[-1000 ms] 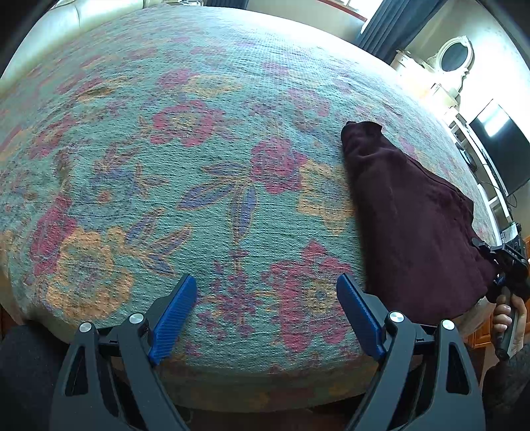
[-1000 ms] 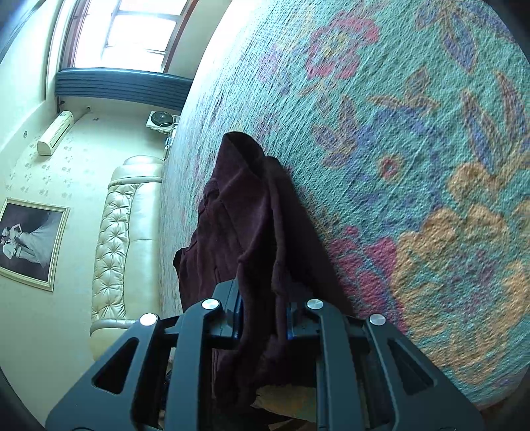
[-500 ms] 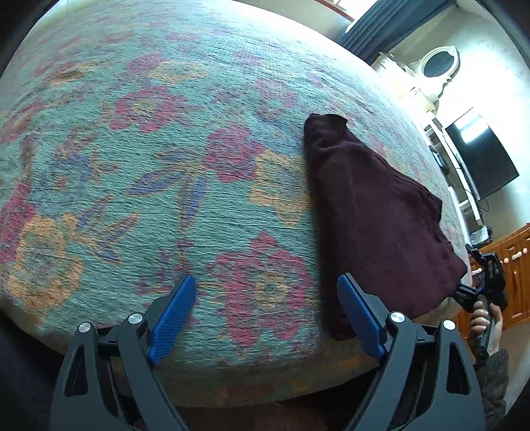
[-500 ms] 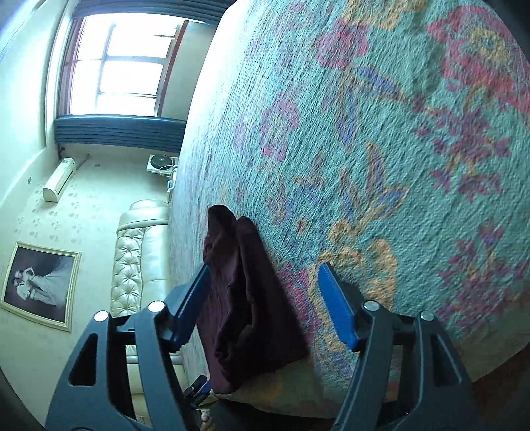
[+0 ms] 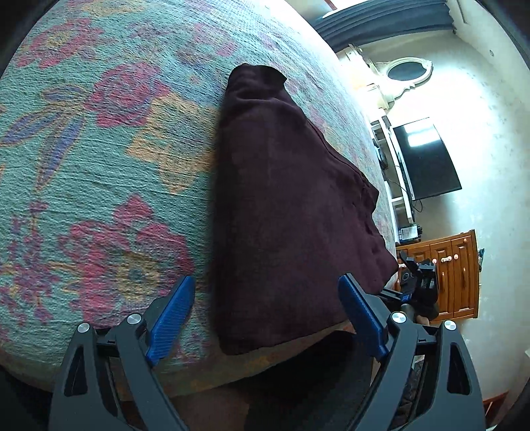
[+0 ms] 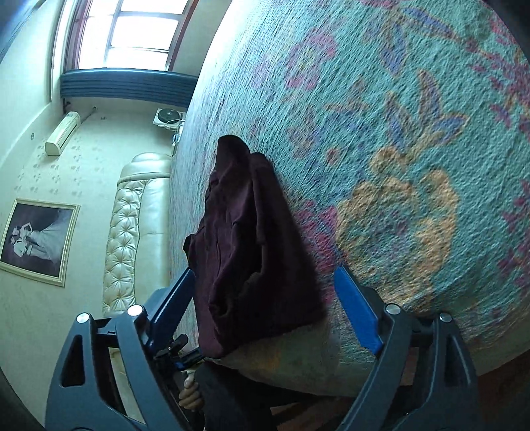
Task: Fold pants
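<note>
I see dark maroon pants [image 5: 291, 205] lying folded on a floral bedspread [image 5: 99, 172]. My left gripper [image 5: 265, 318] is spread wide. My right gripper [image 6: 265, 308] has just been opening, the pants' near end between its blue pads [image 6: 356, 310], untouched.

Bright window [image 6: 139, 30] daylight, fisheye-warped edges

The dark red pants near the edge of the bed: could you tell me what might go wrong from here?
1. The pants lie at the near edge of the floral bedspread; a tug toward the person could pull them off the bed.
2. The right gripper has just been opening and its pads no longer press the cloth, and the left gripper is open too, so the bunched layers may slump out of alignment.
</note>
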A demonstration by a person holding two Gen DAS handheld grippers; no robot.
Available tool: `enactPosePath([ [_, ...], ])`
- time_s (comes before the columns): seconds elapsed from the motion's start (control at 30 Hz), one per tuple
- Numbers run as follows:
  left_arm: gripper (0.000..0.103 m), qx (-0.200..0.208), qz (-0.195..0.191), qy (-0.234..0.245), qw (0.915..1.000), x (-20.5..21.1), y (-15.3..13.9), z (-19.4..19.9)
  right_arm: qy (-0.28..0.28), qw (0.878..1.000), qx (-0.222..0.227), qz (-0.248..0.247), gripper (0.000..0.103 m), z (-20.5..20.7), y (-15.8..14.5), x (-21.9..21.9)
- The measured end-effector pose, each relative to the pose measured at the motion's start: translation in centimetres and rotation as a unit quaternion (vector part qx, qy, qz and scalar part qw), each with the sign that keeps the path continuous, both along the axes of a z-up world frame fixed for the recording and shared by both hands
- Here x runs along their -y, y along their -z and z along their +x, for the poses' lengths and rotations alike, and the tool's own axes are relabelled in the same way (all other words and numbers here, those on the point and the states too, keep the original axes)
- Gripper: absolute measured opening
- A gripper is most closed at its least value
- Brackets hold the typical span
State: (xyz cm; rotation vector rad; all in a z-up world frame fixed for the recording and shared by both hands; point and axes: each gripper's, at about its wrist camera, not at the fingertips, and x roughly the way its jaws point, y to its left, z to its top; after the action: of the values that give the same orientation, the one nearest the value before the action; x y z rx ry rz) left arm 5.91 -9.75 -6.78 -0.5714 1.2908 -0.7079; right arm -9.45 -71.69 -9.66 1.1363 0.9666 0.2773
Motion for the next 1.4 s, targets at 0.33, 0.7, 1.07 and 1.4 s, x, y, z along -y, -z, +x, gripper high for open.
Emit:
enactPosePath([
  [0.33, 0.087, -0.016, -0.059, 0.014, 0.998, 0.8, 0.5, 0.5, -0.049, 0.998, 0.004, -0.043, 0.089, 0.9, -0.8, -3.5],
  [0.7, 0.026, -0.001, -0.006, 0.019, 0.9998, 1.7, 0.4, 0.5, -0.052, 0.997, -0.003, -0.054, 0.044, 0.6, -0.3, -4.2],
  [1.07, 0.018, 0.051, 0.033, 0.008, 0.9981, -0.3, -1.8, 0.9, -0.068, 0.997, 0.017, -0.045, 0.043, 1.8, -1.3, -8.5],
  [1.4, 0.018, 0.043, 0.048, -0.032, 0.9974, -6.8, -1.9, 0.0, -0.148, 0.988, 0.016, -0.048, 0.042, 4.1, -1.6, -15.9],
])
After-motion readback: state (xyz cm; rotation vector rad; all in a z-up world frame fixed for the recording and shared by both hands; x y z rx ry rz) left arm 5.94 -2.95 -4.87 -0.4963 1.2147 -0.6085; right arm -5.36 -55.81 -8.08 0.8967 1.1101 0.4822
